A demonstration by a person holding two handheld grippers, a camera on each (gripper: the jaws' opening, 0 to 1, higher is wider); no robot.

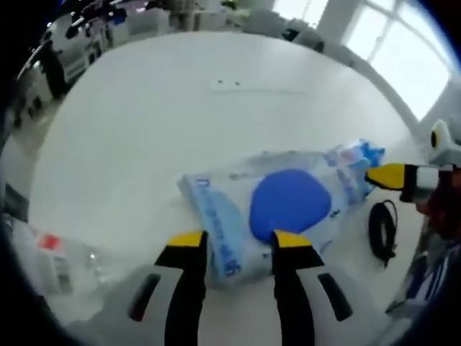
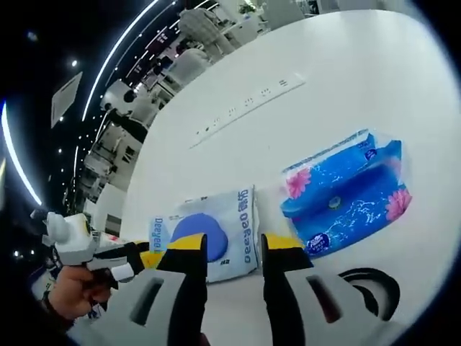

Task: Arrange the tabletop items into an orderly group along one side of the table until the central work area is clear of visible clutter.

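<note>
Both grippers (image 1: 239, 244) (image 2: 235, 249) open, holding nothing, near tissue pack (image 1: 274, 209).

White table (image 1: 144, 130), large, rounded edge, mostly bare. On it: a pale blue tissue pack with a dark blue oval patch (image 1: 281, 205), lying flat. Just beside it, a brighter blue pack with pink flowers (image 2: 349, 191), also flat; can't tell if the two touch. A coiled black cable (image 1: 382, 231) sits near the table edge, close to both packs. Farther out, a flush strip of sockets (image 2: 248, 101) is set into the tabletop, well apart from the packs.
</note>
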